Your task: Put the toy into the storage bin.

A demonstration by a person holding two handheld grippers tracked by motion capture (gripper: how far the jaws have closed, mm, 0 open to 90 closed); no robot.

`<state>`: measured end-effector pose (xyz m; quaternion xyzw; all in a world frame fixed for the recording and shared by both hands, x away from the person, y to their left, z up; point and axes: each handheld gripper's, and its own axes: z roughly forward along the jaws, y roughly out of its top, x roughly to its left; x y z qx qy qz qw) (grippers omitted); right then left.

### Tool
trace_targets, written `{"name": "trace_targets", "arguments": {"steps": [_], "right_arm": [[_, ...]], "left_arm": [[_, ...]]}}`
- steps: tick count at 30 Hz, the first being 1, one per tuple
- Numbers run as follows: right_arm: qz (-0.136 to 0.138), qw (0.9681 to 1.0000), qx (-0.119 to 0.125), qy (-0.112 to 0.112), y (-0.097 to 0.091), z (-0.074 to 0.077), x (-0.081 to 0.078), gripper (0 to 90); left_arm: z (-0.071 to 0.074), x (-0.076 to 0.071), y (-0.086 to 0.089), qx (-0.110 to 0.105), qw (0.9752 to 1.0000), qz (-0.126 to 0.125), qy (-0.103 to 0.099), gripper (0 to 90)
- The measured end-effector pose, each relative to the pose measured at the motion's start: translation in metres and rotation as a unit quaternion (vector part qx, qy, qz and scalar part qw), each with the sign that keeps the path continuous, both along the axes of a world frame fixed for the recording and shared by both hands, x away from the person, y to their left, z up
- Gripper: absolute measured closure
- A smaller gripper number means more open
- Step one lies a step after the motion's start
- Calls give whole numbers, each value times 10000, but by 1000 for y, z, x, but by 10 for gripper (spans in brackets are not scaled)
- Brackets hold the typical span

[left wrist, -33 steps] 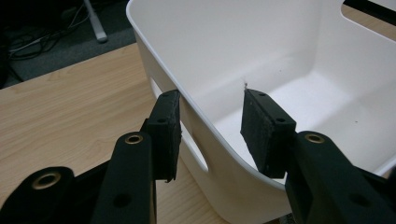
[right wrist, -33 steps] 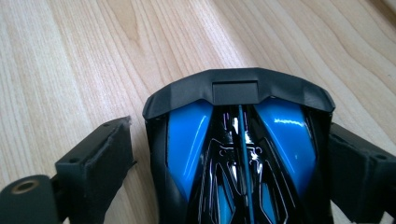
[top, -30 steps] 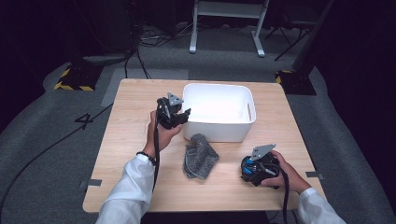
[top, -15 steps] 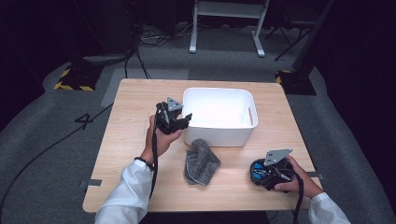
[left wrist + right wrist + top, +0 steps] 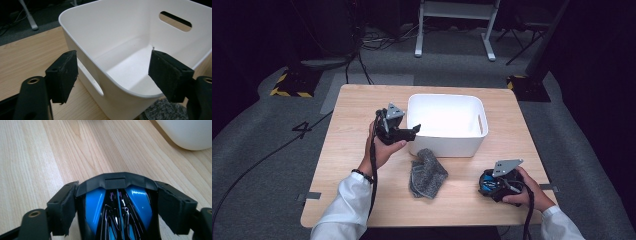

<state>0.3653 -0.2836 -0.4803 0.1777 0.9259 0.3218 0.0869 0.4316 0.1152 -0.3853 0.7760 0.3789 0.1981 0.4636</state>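
Observation:
A white plastic bin (image 5: 447, 142) with handle slots stands at the middle back of the wooden table (image 5: 347, 150). My left gripper (image 5: 414, 130) is held at the bin's left end. In the left gripper view this left gripper (image 5: 112, 53) is open, one jaw outside the bin (image 5: 130, 37) wall and the other over its inside. A crumpled grey cloth (image 5: 427, 172) lies in front of the bin. My right gripper (image 5: 492, 184) rests near the front right, shut on a glossy blue and black object (image 5: 117, 205); in its own view the right gripper (image 5: 116, 183) presses both jaws against the object's sides.
The grey cloth (image 5: 162, 110) peeks out below the bin's corner. The front edge of the table runs just behind the right hand (image 5: 532, 192). Cables and a metal stand (image 5: 452, 25) are on the dark floor beyond the table.
My right gripper has shifted right and slightly toward the front edge with the blue and black object. The grey cloth has slumped a little lower. The left gripper has barely moved.

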Motion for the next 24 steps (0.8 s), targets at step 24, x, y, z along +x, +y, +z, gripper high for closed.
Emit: {"name": "trace_targets", "arguments": {"steps": [24], "right_arm": [[4,9998,-145,-106,-31,13,-20,186]], "left_arm": [[-49,-79,43,964,9933,-636,20,167]]}}
